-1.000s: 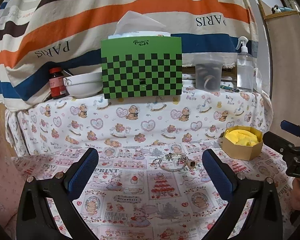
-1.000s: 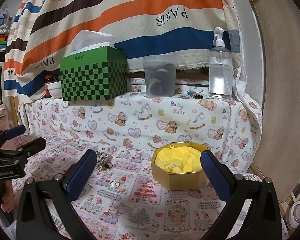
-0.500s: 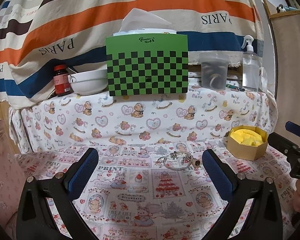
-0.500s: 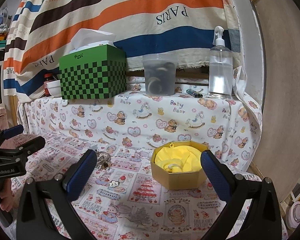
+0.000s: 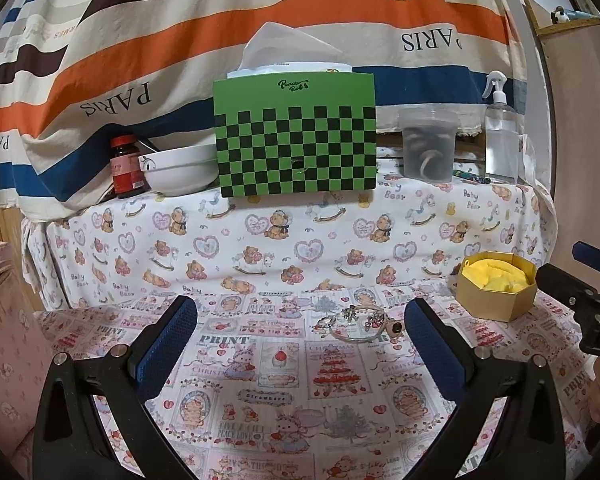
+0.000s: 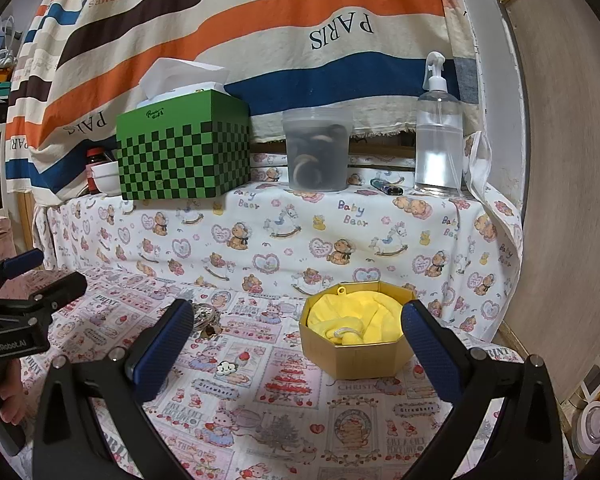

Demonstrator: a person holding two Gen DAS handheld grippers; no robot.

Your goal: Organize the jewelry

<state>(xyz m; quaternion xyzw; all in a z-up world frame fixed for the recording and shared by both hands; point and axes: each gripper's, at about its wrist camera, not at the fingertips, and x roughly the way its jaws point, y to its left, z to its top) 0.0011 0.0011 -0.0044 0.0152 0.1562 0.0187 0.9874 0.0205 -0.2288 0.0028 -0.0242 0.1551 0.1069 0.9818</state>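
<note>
A small pile of jewelry [image 5: 360, 322], a silver bangle, rings and charms, lies on the printed cloth. My left gripper [image 5: 300, 340] is open and empty, just short of the pile. A gold octagonal box [image 5: 498, 291] lined with yellow cloth stands to the right of the pile. My right gripper [image 6: 296, 342] is open and empty, with the box [image 6: 356, 334] between its fingers and a little beyond. The jewelry [image 6: 204, 320] shows partly behind its left finger. Each gripper appears at the edge of the other's view.
On the raised shelf at the back stand a green checkered tissue box [image 5: 296, 136], a white bowl [image 5: 178, 170], a red-capped bottle [image 5: 126, 166], a clear tub [image 5: 428, 144] and a spray bottle [image 5: 500, 132]. A pink bag [image 5: 4, 320] is at the left.
My left gripper has pulled back and tilted up slightly; the jewelry and box sit a little lower and farther right in its view. The right gripper has barely moved.
</note>
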